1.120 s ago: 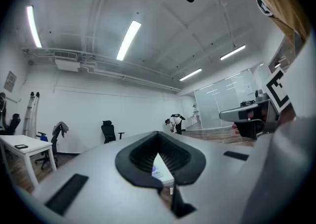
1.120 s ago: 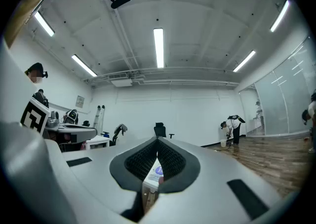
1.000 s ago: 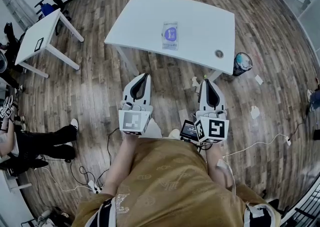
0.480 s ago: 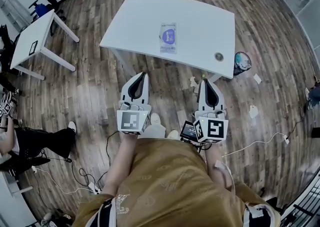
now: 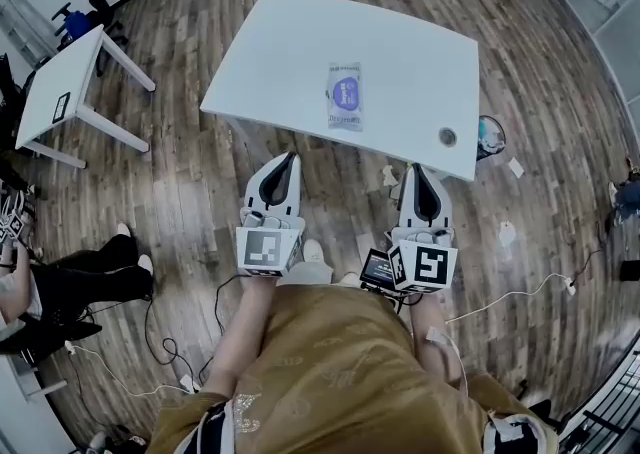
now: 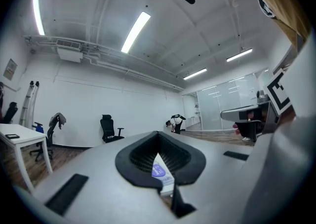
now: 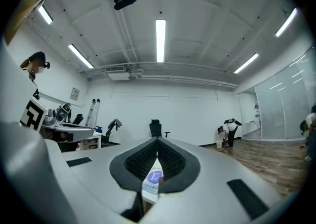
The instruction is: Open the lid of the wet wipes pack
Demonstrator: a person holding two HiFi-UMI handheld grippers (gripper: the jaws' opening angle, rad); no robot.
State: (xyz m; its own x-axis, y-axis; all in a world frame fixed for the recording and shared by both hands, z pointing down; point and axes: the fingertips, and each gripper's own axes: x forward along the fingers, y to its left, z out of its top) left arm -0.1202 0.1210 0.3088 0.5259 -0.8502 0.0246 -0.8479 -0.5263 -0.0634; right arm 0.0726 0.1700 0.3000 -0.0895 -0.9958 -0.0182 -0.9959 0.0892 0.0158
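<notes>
The wet wipes pack, white with a purple round label, lies flat near the middle of the white table, lid down. Both grippers hang short of the table's near edge, over the wooden floor, pointing at it. My left gripper is shut and holds nothing. My right gripper is likewise shut and empty. In the left gripper view the pack shows through the slit below the closed left gripper. The right gripper view shows the pack the same way under the right gripper.
A round grommet sits in the table's near right corner. A waste bin stands beside that corner. A smaller white table is at left, a seated person's legs lower left. Cables and paper scraps lie on the floor.
The table and pack have come slightly nearer and lower in the head view as I step forward. Both grippers stay shut and level. The seated person's legs shifted.
</notes>
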